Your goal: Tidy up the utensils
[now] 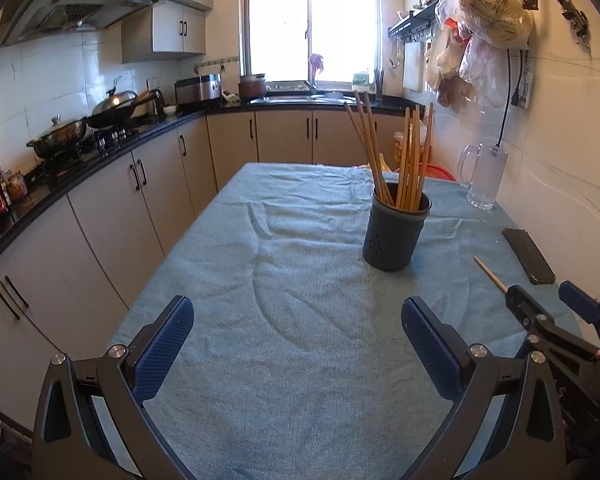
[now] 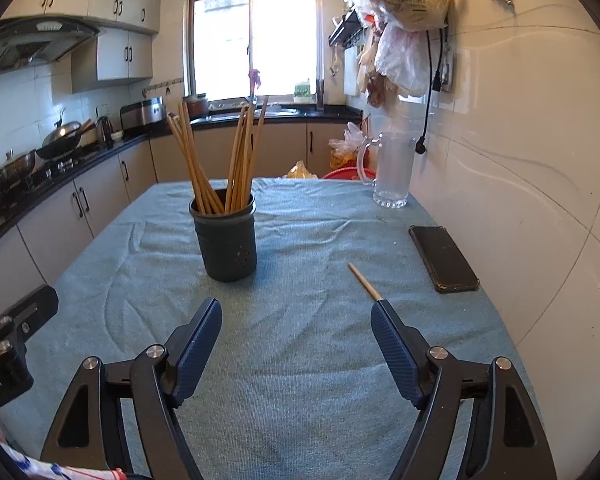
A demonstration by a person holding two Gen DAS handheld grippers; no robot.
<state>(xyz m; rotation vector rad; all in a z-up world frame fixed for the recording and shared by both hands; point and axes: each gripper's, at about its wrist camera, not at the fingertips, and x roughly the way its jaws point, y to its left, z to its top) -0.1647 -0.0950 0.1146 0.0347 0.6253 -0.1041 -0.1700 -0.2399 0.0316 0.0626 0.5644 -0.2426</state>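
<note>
My desk (image 2: pixel 300 360) is covered by a wrinkled blue towel (image 1: pixel 284 280). Surroundings first: a black phone (image 2: pixel 444 258) lies flat near the wall side, a clear glass mug (image 2: pixel 392 168) stands at the far corner beyond it, and plastic bags (image 2: pixel 400 20) hang on the wall above. None of these sits between my grippers and the task items. A dark holder (image 2: pixel 225 236) stands upright mid-desk, packed with wooden chopsticks (image 2: pixel 220 152) that fan upward and outward, tips leaning left and right. One loose chopstick (image 2: pixel 365 282) lies flat on the towel, between the holder and the phone but touching neither; its long axis runs diagonally, far end toward the holder side, near end toward me and the wall. In the right wrist view that near end passes right at the tip of the right finger (image 2: pixel 392 344) of my right hand-held gripper (image 2: pixel 296 316), just outside the gap; whether they touch I cannot tell. Jaws of the right unit are spread wide with nothing between them. My left hand-held gripper (image 1: pixel 298 316) is also spread wide and empty, over bare towel, with the holder ahead and to its right.
</note>
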